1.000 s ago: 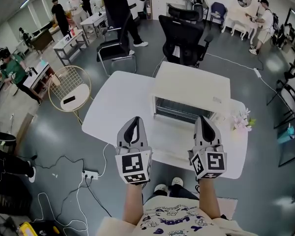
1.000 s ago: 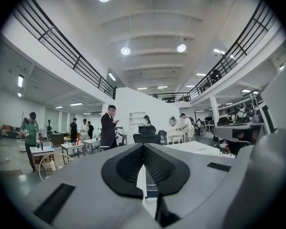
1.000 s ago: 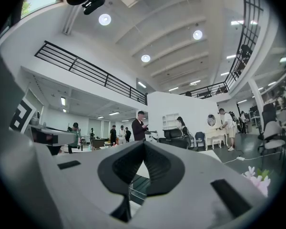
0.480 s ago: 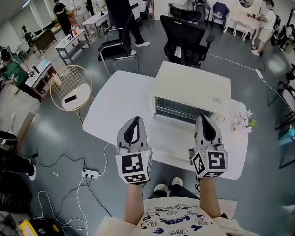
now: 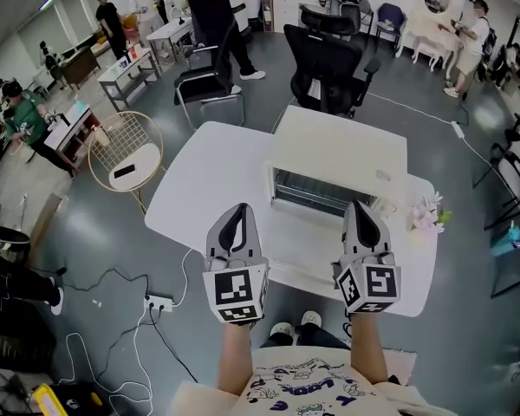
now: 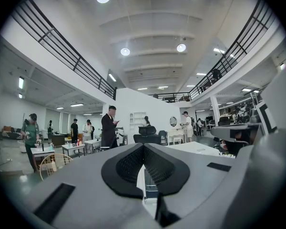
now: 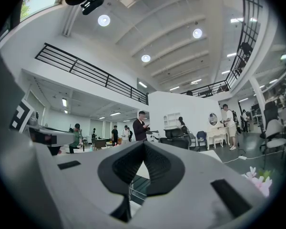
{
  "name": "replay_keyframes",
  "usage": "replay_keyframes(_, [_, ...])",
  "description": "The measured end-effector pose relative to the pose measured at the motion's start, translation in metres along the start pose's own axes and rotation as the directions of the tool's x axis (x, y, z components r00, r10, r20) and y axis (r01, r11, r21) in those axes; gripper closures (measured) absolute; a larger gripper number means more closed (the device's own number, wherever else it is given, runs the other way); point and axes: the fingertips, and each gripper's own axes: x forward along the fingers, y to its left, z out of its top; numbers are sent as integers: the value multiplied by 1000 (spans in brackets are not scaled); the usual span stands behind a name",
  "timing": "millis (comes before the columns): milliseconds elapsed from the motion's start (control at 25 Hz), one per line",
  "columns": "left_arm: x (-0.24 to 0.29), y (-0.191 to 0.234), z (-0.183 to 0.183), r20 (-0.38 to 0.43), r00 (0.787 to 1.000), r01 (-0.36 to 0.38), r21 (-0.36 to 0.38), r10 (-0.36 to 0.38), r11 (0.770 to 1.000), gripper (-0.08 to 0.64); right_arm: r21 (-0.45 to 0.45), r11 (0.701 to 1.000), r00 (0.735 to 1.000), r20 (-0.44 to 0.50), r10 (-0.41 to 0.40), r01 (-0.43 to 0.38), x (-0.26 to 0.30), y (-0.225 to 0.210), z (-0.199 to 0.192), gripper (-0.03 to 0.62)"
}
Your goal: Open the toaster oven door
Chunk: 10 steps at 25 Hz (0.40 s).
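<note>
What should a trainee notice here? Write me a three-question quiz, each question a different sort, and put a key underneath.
1. True or false: the left gripper is clamped on the toaster oven.
2. On which side of the toaster oven, the person's own left or right, do the pink flowers lie on the table?
3. The right gripper has its jaws: A) wide apart; B) together, nothing between them; C) closed on a cup.
Key: 1 false, it is shut on nothing; 2 right; 3 B.
</note>
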Motion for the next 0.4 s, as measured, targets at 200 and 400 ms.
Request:
replay_keyframes(200, [1,0,-1,-1,1000,-3,-3,3,1000,555,-2,1000,1000,-5,-1,1,1,-3,-2,595])
replay_keyframes(400, [-2,1,-3,1,1000,-2,-2,2,1000,555,-10,1000,1000,-11,1,-2,-1,-1,-5,595])
